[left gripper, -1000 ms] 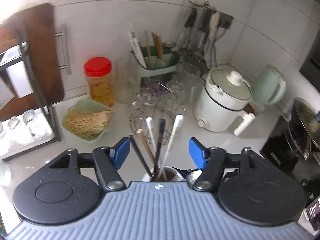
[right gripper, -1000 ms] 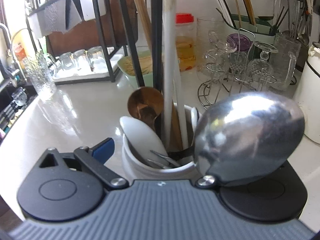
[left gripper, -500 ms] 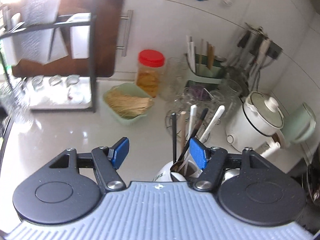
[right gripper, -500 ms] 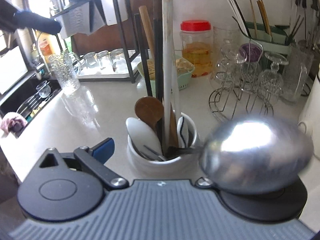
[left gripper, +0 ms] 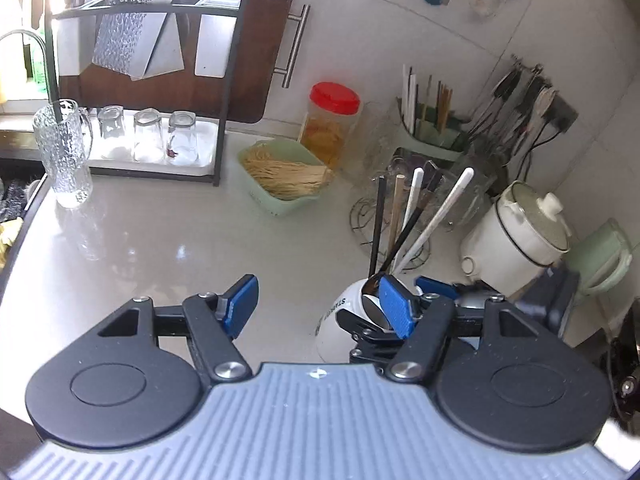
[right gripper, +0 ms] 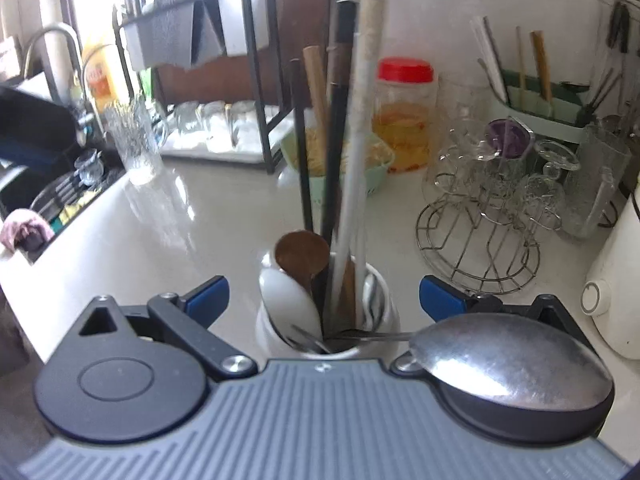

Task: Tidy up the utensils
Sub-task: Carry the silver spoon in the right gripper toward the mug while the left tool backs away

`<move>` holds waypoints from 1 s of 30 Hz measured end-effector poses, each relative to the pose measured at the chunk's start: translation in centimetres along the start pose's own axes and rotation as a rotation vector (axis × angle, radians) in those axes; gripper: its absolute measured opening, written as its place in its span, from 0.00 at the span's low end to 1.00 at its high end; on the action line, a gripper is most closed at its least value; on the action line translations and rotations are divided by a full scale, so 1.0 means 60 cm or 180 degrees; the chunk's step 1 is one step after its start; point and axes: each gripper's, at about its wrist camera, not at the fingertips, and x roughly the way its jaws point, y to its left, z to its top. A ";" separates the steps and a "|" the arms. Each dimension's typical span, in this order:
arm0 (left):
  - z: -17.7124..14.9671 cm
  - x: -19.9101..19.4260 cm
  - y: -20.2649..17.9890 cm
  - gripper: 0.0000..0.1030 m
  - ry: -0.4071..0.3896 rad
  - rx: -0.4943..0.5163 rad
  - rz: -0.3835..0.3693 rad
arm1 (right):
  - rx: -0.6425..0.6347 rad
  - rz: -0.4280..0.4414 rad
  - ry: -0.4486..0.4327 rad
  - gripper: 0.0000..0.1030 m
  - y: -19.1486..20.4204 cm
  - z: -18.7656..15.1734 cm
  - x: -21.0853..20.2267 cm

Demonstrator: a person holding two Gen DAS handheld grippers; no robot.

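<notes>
Standing on a pale tabletop [left gripper: 160,240], a white utensil cup [right gripper: 276,332] is holding several long-handled pieces upright: a wooden spoon [right gripper: 302,258], a white spoon [right gripper: 288,300], dark chopsticks [right gripper: 334,160] and a long white handle [right gripper: 360,140]. Seen through the right wrist camera, the right tool [right gripper: 324,296] is hanging just above and in front of the cup, its blue-tipped fingers spread wide on either side of the cup and pressing on nothing. A large metal spoon [right gripper: 508,354] is lying with its bowl over the tool's right side, its thin handle reaching into the cup's mouth; what is holding it up cannot be told.

Through the left wrist camera, the left tool [left gripper: 316,304] is sitting wide open with bare tabletop between its pads, the cup [left gripper: 340,320] lying just beside and partly behind its right finger.

Farther back are sitting a green tray of noodles [left gripper: 284,176], a red-lidded jar [left gripper: 332,120], a wire glass rack [right gripper: 480,240], a white cooker [left gripper: 516,232] and a black dish rack [left gripper: 152,80].
</notes>
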 end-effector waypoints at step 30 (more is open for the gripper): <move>-0.071 0.068 0.122 0.70 0.0169 -0.0683 0.0019 | -0.1093 0.0363 0.1284 0.99 0.010 0.013 0.043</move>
